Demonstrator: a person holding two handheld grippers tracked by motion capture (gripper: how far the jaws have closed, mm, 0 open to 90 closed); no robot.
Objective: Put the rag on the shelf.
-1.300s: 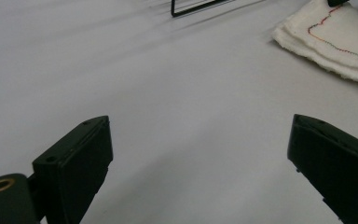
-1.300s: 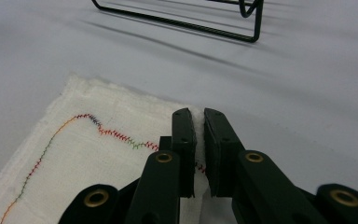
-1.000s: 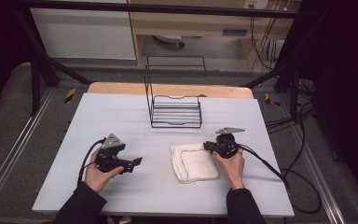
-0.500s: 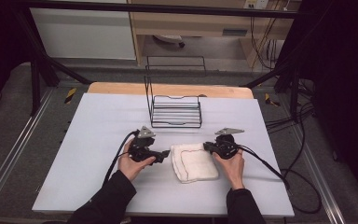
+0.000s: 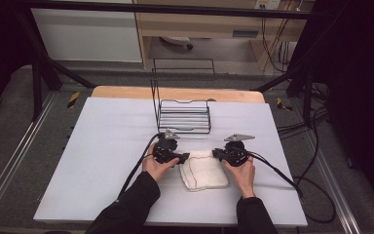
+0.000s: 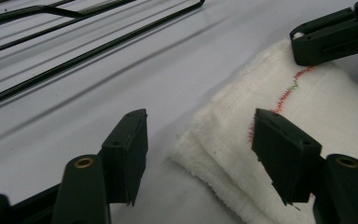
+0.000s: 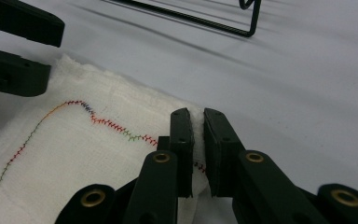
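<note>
Right gripper (image 7: 196,140) pinching the folded white stitched cloth (image 5: 204,170) at its right corner; left gripper (image 6: 200,154) spread astride its left corner, just closing.

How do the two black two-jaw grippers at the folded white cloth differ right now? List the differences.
The right gripper is shut, pinching a corner of the folded white cloth; the left gripper is open, its jaws having just been closing, the cloth's corner between them but not pressed. In the high view the right gripper sits at the cloth's right far corner, the left gripper at its left far corner. Both are black, hand-held and low over the white table.
</note>
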